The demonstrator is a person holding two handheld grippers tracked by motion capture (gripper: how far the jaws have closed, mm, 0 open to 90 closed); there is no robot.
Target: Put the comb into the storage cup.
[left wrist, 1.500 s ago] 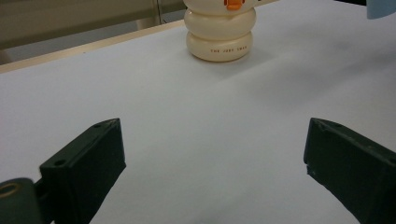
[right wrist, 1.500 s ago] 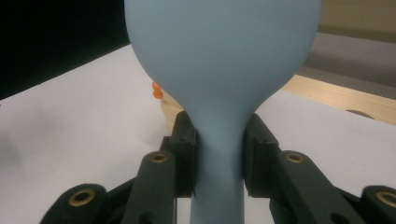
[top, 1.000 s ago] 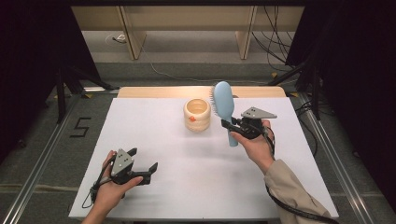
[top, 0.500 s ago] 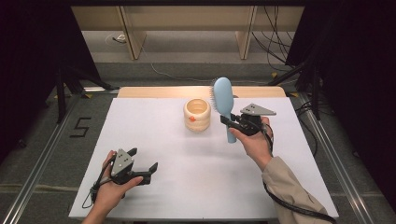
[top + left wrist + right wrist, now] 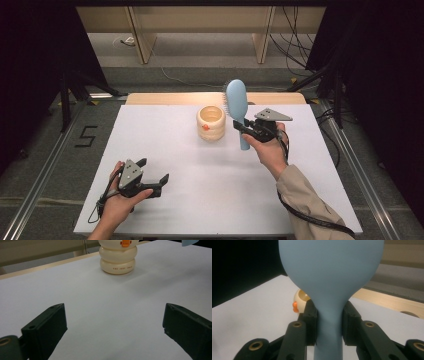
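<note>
The white surface (image 5: 165, 145) carried a single standing item, a cream ringed cup (image 5: 211, 122) with an orange duck bill, set past centre toward twelve o'clock in the high view. Above the surface, just at three o'clock of the cup, the blue hairbrush (image 5: 237, 107) was held off the sheet with its long axis near upright, oval head uppermost and handle end pointing down; its bristles faced nine o'clock, toward the cup. The right claw (image 5: 243, 131) was clamped on the neck of the brush, and in the right gripper view both black pads pressed the narrow stem just below the head, with the cup's rim and bill (image 5: 295, 305) showing at nine o'clock behind it. The open mouth of the cup therefore lay at nine o'clock and below the handle end, close but not under it, so a short sideways carry and a lowering along the brush's own axis would probably be what seating it in the cup called for. The left claw (image 5: 155, 177) rested at seven o'clock, well apart from the cup, its jaws spread wide and holding nothing; the right hand (image 5: 270, 150) was clearly the nearer.
</note>
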